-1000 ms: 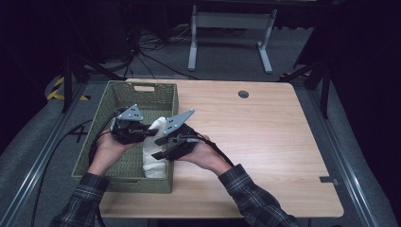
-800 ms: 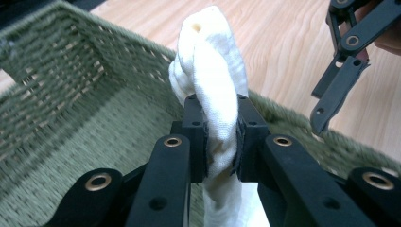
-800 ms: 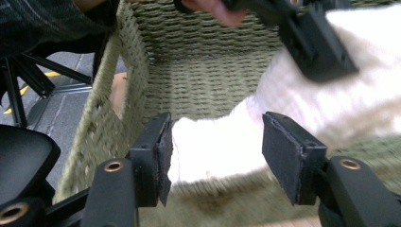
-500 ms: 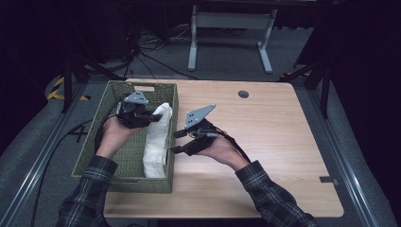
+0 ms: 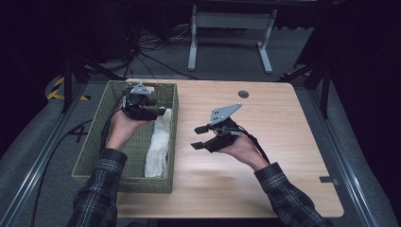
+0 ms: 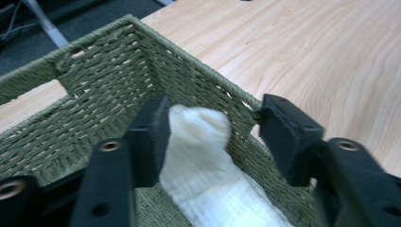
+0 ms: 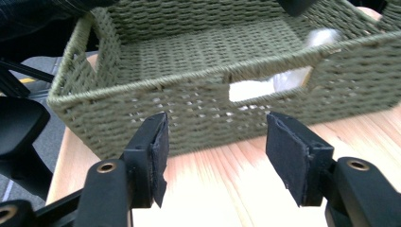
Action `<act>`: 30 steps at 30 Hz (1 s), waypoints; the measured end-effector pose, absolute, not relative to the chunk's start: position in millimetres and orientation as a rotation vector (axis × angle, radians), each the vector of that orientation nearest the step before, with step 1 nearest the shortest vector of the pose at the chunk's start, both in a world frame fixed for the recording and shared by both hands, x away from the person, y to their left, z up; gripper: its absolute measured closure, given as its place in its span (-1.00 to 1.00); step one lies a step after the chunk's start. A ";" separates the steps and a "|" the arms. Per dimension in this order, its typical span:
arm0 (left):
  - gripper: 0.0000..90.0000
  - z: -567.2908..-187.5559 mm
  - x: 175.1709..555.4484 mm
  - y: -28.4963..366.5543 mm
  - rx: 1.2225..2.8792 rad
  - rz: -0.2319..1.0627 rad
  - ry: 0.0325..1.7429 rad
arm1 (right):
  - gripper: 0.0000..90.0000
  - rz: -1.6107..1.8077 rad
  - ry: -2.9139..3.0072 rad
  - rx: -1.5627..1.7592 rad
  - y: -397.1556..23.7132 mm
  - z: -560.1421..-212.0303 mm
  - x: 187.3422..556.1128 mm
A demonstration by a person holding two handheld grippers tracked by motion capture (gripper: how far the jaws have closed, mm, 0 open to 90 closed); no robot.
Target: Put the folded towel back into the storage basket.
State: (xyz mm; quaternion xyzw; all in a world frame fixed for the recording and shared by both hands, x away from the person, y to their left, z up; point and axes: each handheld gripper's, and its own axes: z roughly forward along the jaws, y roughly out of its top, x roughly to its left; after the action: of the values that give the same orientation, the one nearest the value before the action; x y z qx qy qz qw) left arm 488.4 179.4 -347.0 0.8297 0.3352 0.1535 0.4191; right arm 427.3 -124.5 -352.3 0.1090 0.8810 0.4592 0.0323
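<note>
A green woven basket [image 5: 123,183] stands on the left part of the wooden table [image 5: 283,142]. A white rolled towel [image 5: 158,142] lies inside it along the right wall. My left gripper [image 5: 158,108] hovers over the basket's far end. Its jaws have just been opening and stand apart on either side of the towel's end [image 6: 203,156] without pressing on it. My right gripper [image 5: 197,137] hangs over the bare table to the right of the basket, pointing at its side wall [image 7: 189,99]. Its jaws have opened a little further and hold nothing. The towel [image 7: 250,89] shows through the handle hole.
A round cable hole [image 5: 243,94] sits near the table's far edge. Beyond the table stand a white metal frame [image 5: 227,28] and loose cables on the grey floor. The table's right half is bare wood.
The left gripper's jaws have opened off the towel, which now lies in the basket. The right gripper has drawn out of the basket to the right, over the table.
</note>
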 end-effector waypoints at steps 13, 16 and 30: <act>-0.51 -334.7 470.6 150.0 2.091 0.346 0.831 | -0.28 1.325 2.686 0.386 -170.5 -353.2 431.0; -0.53 -332.1 464.7 139.1 2.089 0.335 0.824 | -0.29 1.319 2.683 0.405 -181.8 -353.2 431.9; -0.65 -329.0 436.1 73.1 2.117 0.290 0.773 | -0.33 1.255 2.666 0.485 -241.8 -367.1 426.7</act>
State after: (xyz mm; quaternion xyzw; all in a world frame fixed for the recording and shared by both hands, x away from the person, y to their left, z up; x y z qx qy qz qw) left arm 436.1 73.1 -329.0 0.8450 0.3085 0.1157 0.4212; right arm 426.7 -241.8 -367.1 0.1619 0.8901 0.4190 0.0773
